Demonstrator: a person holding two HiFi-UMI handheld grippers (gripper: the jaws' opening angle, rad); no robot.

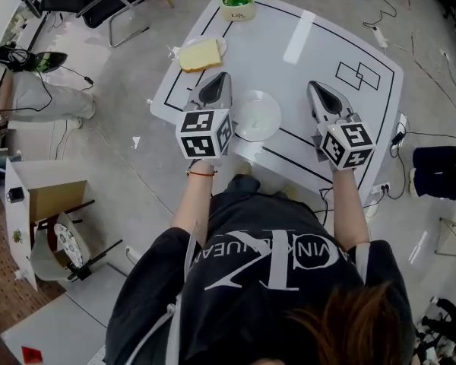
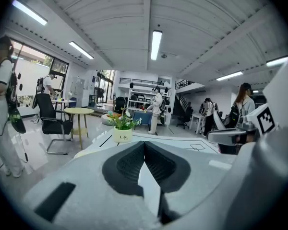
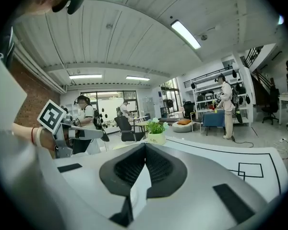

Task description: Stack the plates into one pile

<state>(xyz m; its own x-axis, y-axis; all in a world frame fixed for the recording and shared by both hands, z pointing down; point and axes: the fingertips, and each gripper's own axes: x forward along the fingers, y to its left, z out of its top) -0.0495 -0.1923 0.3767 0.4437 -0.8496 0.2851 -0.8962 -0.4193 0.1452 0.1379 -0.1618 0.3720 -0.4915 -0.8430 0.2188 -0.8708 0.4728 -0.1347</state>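
White bench (image 1: 327, 52), front edge: plate (image 1: 257, 116) lies between left tongs (image 1: 221, 77) and right tongs (image 1: 314, 87), both closed tight, holding nothing. Risk: closed tongs nudging plate off edge.

Plant pot (image 2: 123, 136) reads "Life" — the black shirt (image 1: 213, 234) bears large letters "CK".

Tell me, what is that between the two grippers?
In the head view, a pale round plate lies on the table between the left gripper and the right gripper.
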